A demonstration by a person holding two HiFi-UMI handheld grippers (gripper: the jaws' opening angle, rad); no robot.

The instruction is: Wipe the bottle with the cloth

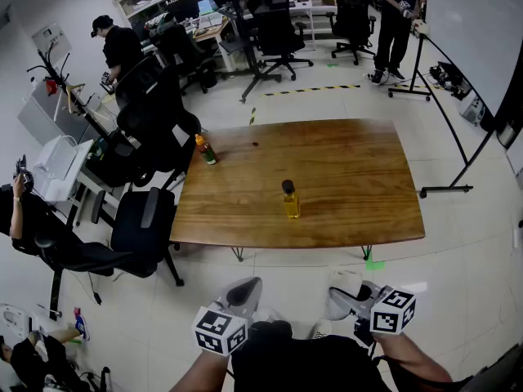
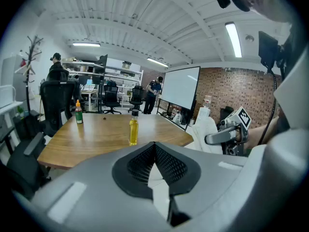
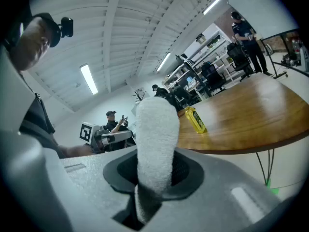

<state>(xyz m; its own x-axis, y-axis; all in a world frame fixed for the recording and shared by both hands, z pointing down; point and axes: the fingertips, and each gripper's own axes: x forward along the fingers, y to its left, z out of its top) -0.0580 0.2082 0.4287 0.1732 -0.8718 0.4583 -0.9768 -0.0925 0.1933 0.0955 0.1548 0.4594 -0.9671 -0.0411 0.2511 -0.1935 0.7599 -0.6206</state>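
Note:
A yellow bottle [image 1: 291,200] with a dark cap stands upright near the middle of the wooden table [image 1: 343,170]; it also shows in the left gripper view [image 2: 133,129] and the right gripper view [image 3: 195,120]. Both grippers hover over the floor, short of the table's near edge and well away from the bottle. My left gripper [image 1: 245,288] is shut with nothing between its jaws [image 2: 154,149]. My right gripper [image 1: 351,294] is shut on a white cloth [image 3: 155,139], which sticks out past its jaws and shows as a white fold [image 1: 341,284].
A second bottle [image 1: 205,149] with an orange cap stands at the table's far left corner. Black office chairs [image 1: 139,227] crowd the table's left side. Several people stand or sit around the room. A whiteboard on a stand [image 1: 470,47] is at the right.

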